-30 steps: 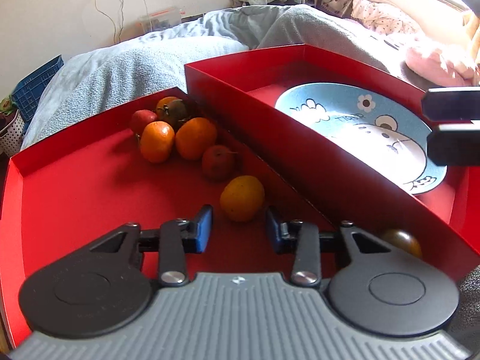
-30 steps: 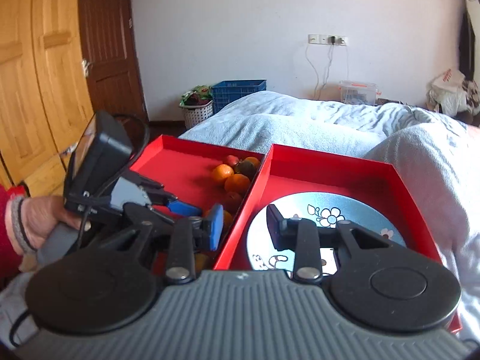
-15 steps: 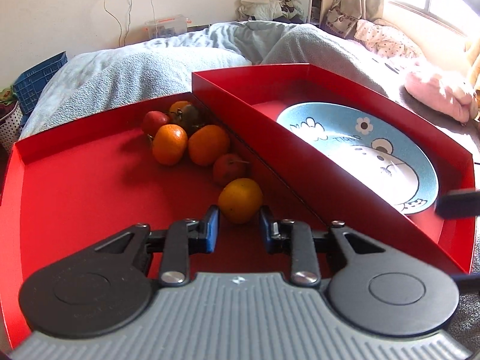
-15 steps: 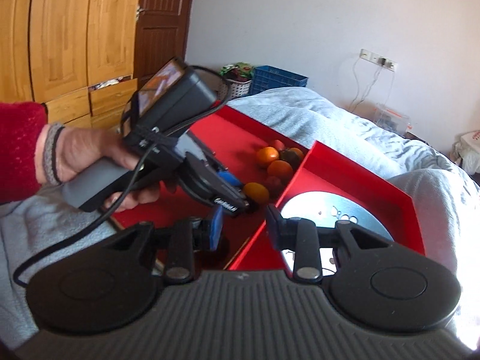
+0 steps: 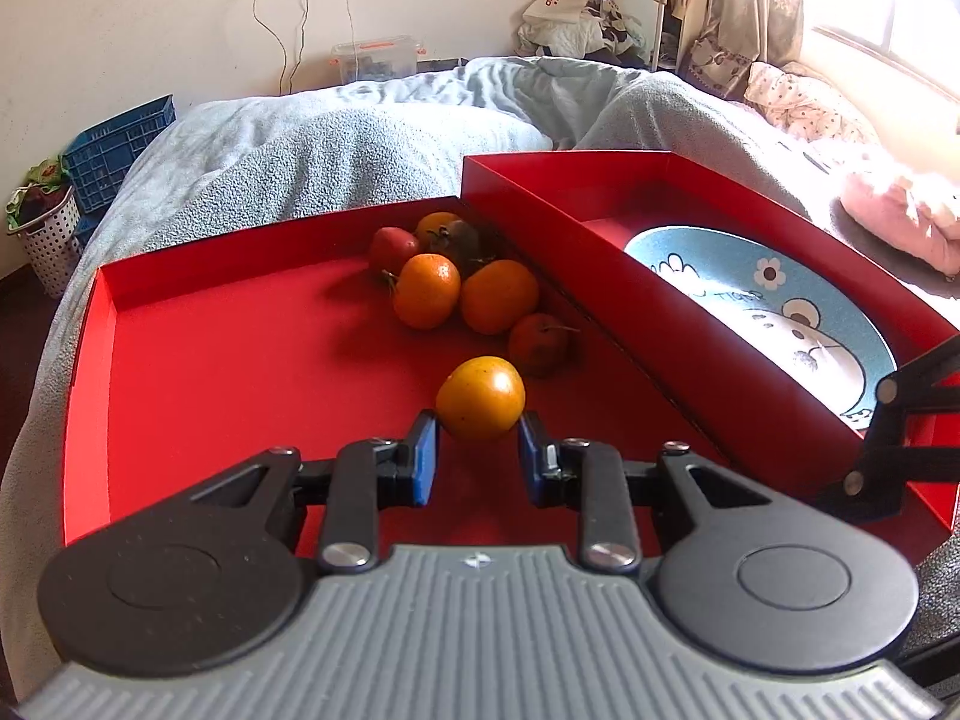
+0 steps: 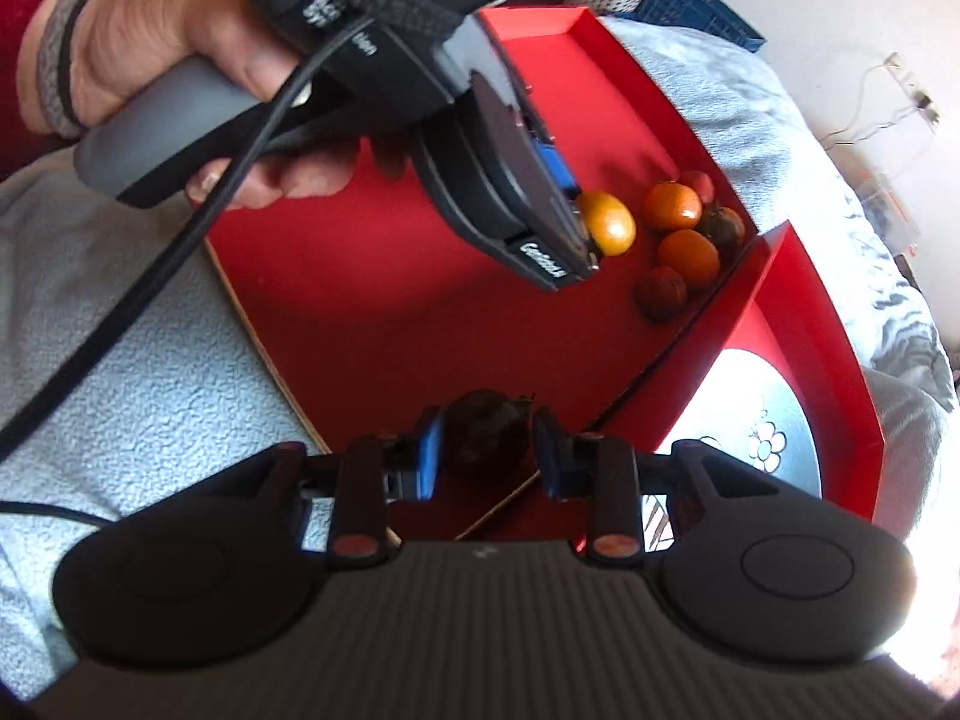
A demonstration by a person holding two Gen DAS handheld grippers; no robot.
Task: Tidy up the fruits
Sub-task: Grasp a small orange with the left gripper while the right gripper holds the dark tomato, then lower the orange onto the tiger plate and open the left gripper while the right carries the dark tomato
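Note:
My left gripper (image 5: 479,456) is shut on a yellow-orange fruit (image 5: 480,398) and holds it above the left red tray (image 5: 240,360); the fruit also shows in the right wrist view (image 6: 609,222). Several oranges and dark red fruits (image 5: 462,288) lie piled in that tray's far right corner. My right gripper (image 6: 487,456) has its fingers around a dark fruit (image 6: 489,429) near the tray's front corner, with small gaps at the sides. A blue cartoon plate (image 5: 774,312) lies in the right red tray (image 5: 600,180).
Both trays rest on a grey blanket (image 5: 336,144) on a bed. A pink pillow (image 5: 894,222) lies at the right. A blue crate (image 5: 120,150) and a white basket (image 5: 48,234) stand on the floor at the left.
My left gripper has closed on the yellow-orange fruit and lifted it. My right gripper has swung down over the tray's front corner, and a dark fruit now sits between its fingers.

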